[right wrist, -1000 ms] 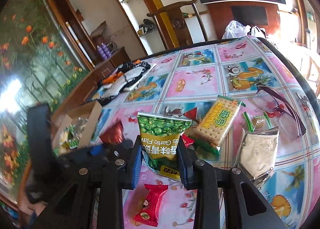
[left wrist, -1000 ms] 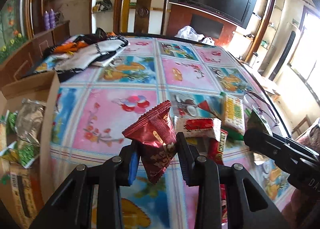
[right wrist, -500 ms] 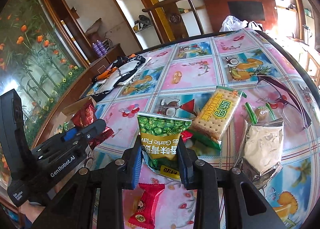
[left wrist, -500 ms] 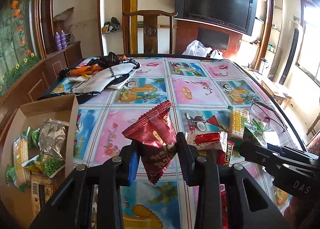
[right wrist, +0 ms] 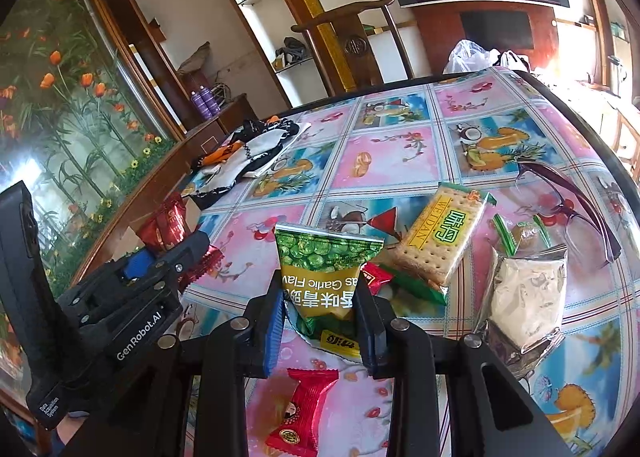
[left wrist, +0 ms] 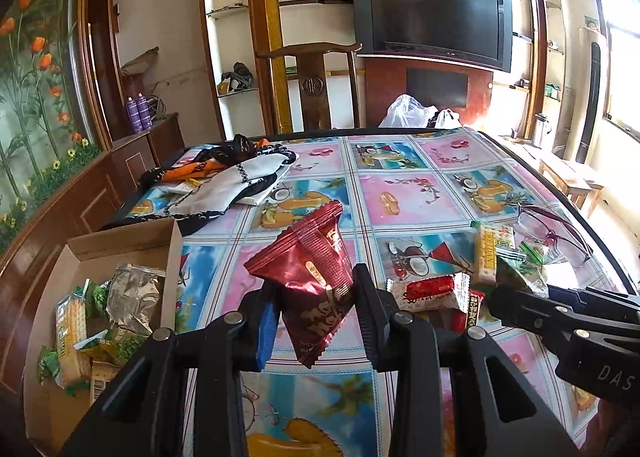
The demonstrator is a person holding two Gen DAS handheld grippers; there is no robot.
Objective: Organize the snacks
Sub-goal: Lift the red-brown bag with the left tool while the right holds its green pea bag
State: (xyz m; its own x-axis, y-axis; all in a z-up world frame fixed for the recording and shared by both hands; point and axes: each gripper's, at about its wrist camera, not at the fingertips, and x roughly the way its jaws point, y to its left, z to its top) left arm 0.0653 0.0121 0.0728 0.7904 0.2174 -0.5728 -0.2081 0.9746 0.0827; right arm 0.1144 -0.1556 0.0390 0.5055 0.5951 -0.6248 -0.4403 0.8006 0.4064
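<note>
Two grippers each pinch a snack packet above a table (left wrist: 404, 193) covered with a bright fruit-patterned cloth. The left gripper (left wrist: 316, 321) is closed on a dark red foil packet (left wrist: 310, 277), which stands tilted between the pads with its lower corner hanging below them, lifted clear of the cloth. To its left, at the table's edge, sits an open cardboard box (left wrist: 120, 245) that holds cracker packs, green bags and a crumpled silver pouch. The right gripper (right wrist: 320, 321) is closed on a green pea packet (right wrist: 324, 277), gripped near its lower half with the printed text upside down; whether its bottom edge touches the cloth cannot be told.

Several snacks lie loose on the table near the right gripper. A cracker pack (right wrist: 440, 237) with a yellow-green label rests tilted just beyond the green packet, its near end lying over other small wrappers. A silver pouch (right wrist: 524, 297) lies to the right, with a small green-striped sweet (right wrist: 520, 233) just behind it. A small red packet (right wrist: 304, 413) lies flat on the cloth below the right gripper's fingers. In the left view a white-and-red packet (left wrist: 428, 289) lies just right of the left gripper.

Purple-framed glasses (right wrist: 572, 213) rest near the right edge of the table. A heap of black, white and orange cloth (left wrist: 228, 177) lies at the far left corner, and a wooden chair (left wrist: 316, 85) stands behind the table.
</note>
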